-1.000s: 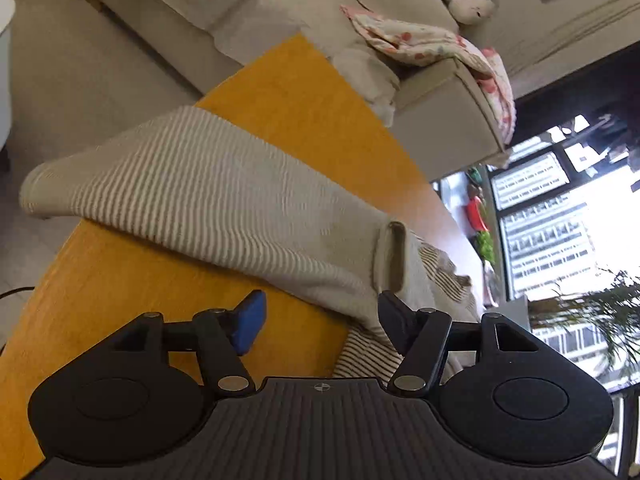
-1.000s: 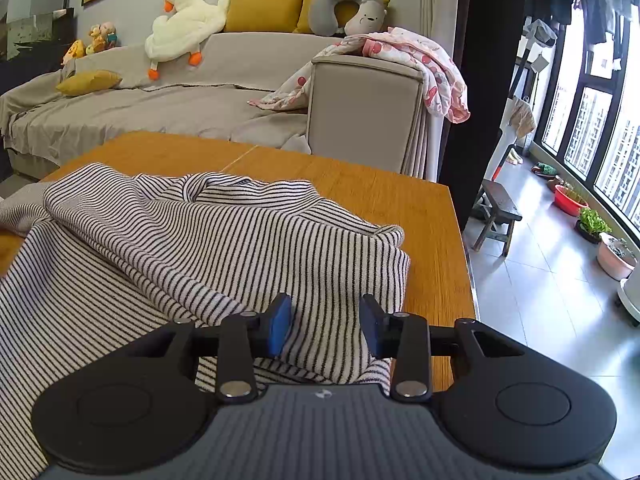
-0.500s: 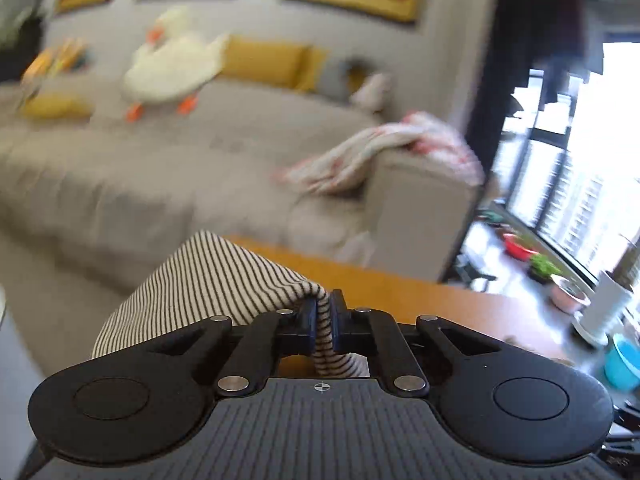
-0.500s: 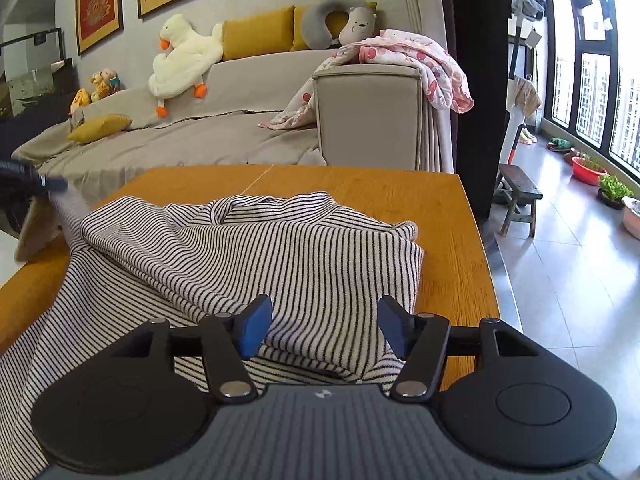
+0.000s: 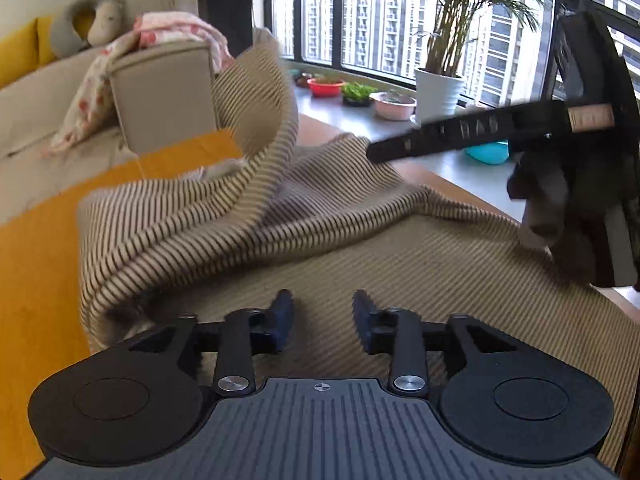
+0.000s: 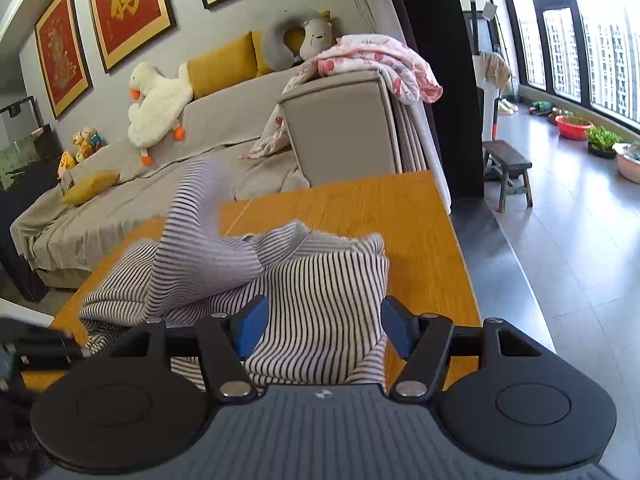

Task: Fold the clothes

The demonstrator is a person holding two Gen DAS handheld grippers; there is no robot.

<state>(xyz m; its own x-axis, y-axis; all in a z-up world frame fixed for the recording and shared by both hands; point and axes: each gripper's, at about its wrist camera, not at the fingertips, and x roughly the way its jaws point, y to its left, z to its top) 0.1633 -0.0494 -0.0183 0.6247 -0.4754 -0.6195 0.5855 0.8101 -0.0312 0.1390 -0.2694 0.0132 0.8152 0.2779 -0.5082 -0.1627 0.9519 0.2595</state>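
A black-and-white striped garment (image 5: 360, 248) lies rumpled on the orange wooden table (image 5: 36, 248). One sleeve (image 5: 260, 92) is in the air, blurred, falling over the body of the garment. My left gripper (image 5: 322, 312) is open and empty just above the cloth. My right gripper (image 6: 320, 326) is open wide and empty over the garment's near right edge (image 6: 320, 280); it also shows at the right of the left wrist view (image 5: 520, 128). The airborne sleeve shows in the right wrist view (image 6: 192, 208) too.
A grey sofa (image 6: 344, 128) with a pink blanket (image 6: 376, 60), yellow cushions and a plush duck (image 6: 160, 96) stands beyond the table's far edge. A small wooden stool (image 6: 508, 168), potted plants (image 5: 440, 76) and windows are to the right.
My left gripper was shut on the sleeve and lifting it; now it has let go and the sleeve is flying over the garment. My right gripper has opened wider.
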